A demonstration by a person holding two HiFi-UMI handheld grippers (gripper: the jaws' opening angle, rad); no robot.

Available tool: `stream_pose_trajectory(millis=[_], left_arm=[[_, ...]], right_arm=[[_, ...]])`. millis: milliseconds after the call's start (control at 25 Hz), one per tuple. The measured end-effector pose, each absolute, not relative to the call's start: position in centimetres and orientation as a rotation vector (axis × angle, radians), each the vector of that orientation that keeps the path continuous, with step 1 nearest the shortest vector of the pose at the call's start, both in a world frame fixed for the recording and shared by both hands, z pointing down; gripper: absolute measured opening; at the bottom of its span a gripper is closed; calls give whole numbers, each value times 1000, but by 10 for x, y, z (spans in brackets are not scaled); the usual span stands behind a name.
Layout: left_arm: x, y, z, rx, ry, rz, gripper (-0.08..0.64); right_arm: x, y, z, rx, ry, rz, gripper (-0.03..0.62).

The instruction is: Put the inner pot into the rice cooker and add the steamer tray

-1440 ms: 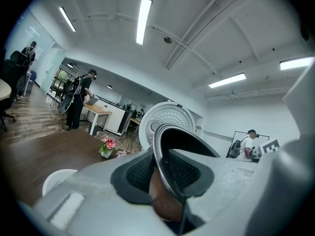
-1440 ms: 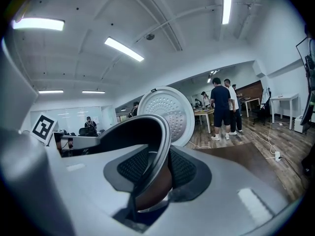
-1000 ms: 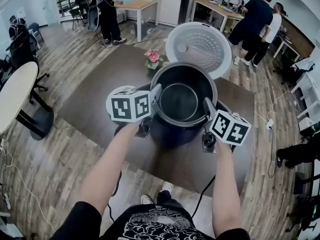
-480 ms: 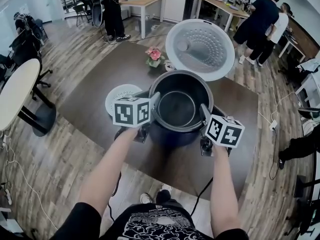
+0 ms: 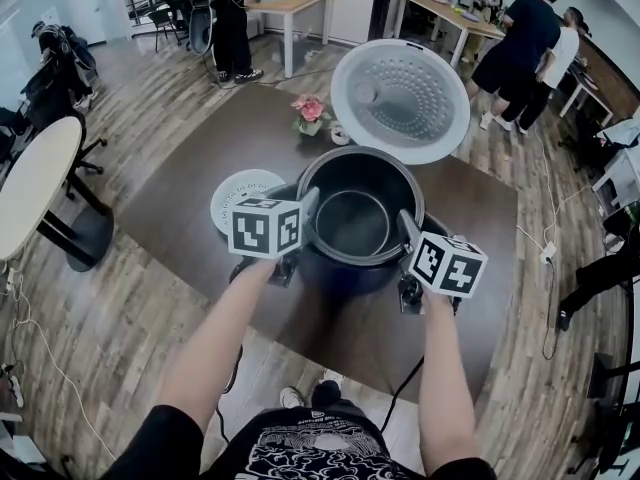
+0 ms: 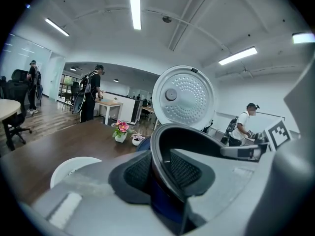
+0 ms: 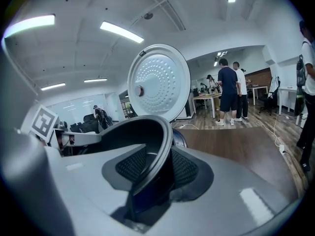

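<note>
The dark inner pot [image 5: 352, 223] sits down in the dark blue rice cooker [image 5: 345, 276] on the brown table, under the raised white lid [image 5: 400, 98]. My left gripper [image 5: 308, 208] straddles the pot's left rim and my right gripper [image 5: 408, 230] the right rim. Both sets of jaws are opening, with the thin rim [image 6: 197, 134] between the mesh pads, which still touch it. The left gripper view shows my left gripper [image 6: 158, 173] astride the rim; my right gripper [image 7: 157, 173] pinches the pot's edge [image 7: 138, 132]. The white steamer tray [image 5: 235, 188] lies left of the cooker.
A small pot of pink flowers [image 5: 308, 115] stands behind the cooker. A black cable [image 5: 405, 388] hangs off the table's near edge. A round white table [image 5: 30, 188] is at the left. Several people [image 5: 510, 43] stand by desks at the back.
Both grippers have sunk with the pot, which now sits lower inside the cooker body. The hands have drawn slightly towards the table.
</note>
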State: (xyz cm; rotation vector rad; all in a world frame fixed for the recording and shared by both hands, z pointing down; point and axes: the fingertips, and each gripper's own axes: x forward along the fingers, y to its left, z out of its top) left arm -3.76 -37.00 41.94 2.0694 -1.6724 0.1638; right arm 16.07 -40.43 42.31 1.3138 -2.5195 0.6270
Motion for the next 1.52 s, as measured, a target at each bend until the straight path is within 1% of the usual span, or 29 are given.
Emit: stream_pose_trajectory(millis=[200,400,440,720,960,1160,1520], left_arm=[[-37,-370,421,2067,-1666,175,115],[-39,-366,417,2082,-1700,184,138],[-40,-366,416,2085,-1705,180,143],[-49,-351,409,2093,-1729,187,153],[-73,-324,401,2082,-1785,186,172],[-105,-283,397,2040,-1841,149,187],[-182,-200,402,1914,-1956,110,256]], right_arm=[[163,-406,424,1329,-2496,569,161],[164,-403,422,1329,-2476,479,201],[165,-402,421,1331,-2482,479,230],[162,-392,409,1347,-2498,446,236],[149,-373,383,1340,-2564,394,236],[110,-340,359,1252,-2638,310,238],[5,-280,358,982,-2742,263,270]])
